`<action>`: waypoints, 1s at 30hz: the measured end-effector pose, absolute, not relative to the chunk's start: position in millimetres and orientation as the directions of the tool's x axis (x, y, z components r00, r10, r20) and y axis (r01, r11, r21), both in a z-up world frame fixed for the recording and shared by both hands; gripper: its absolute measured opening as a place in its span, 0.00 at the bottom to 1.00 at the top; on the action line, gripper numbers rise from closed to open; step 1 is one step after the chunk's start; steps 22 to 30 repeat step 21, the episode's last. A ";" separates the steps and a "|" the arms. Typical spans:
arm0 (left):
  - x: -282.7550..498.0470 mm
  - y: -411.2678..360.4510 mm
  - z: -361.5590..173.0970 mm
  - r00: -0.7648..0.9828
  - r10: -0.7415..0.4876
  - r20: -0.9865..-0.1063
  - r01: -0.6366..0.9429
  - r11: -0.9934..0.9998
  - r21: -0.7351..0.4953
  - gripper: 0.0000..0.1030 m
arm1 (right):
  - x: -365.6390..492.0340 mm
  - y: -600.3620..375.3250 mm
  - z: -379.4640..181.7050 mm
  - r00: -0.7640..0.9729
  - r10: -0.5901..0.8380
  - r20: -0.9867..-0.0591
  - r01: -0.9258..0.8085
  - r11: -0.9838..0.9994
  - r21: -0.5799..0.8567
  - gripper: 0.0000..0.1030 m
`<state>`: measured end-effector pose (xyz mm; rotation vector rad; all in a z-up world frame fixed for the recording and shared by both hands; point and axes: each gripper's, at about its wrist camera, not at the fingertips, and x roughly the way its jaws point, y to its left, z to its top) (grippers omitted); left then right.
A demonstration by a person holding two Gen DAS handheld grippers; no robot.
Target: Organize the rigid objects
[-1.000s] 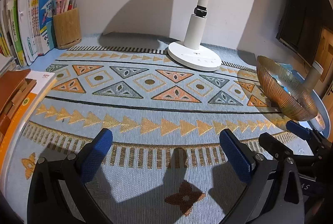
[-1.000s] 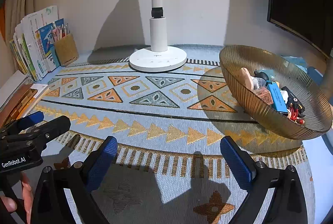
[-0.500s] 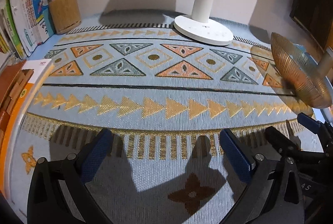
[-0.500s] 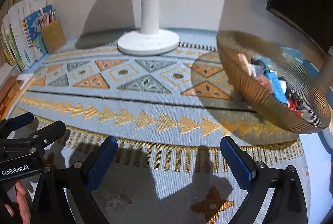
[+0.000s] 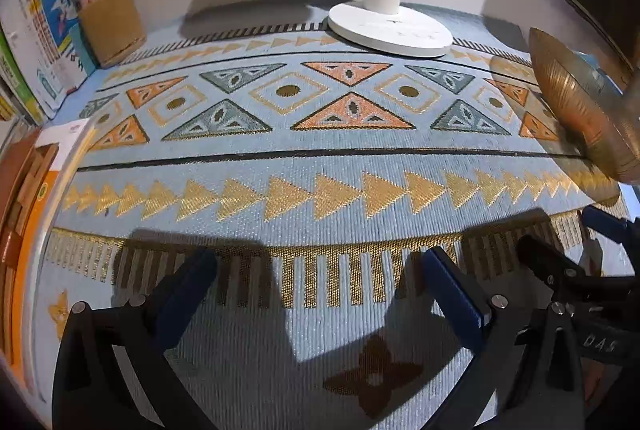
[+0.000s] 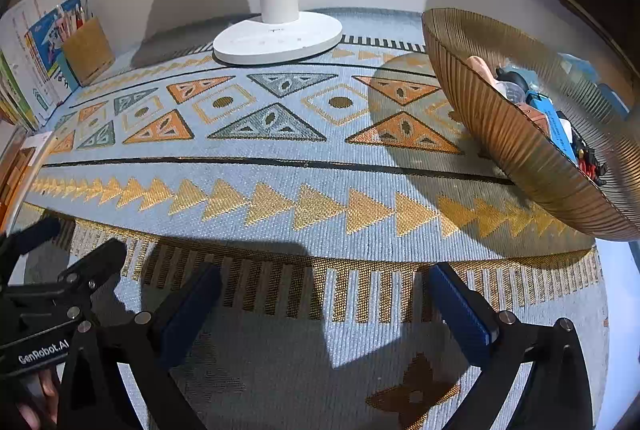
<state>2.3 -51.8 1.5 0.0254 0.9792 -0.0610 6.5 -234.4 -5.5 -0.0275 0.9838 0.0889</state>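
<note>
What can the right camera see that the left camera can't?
Only the right wrist view looks into the gold bowl, showing the small things piled inside, plus a bit of a hand. Only the left wrist view shows the orange book at the table's edge. Both show the patterned mat, the white lamp base, the pencil holder, and both open grippers, left and right.

Bowl [image 6: 520,150] cut off at right; its small contents [image 6: 552,118] indistinct.
</note>
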 end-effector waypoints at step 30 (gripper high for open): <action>6.7 -51.7 -3.1 0.598 -0.026 -0.801 0.034 0.999 -0.007 1.00 | 5.3 -233.3 -6.4 0.592 0.070 -0.803 -0.086 0.996 0.023 1.00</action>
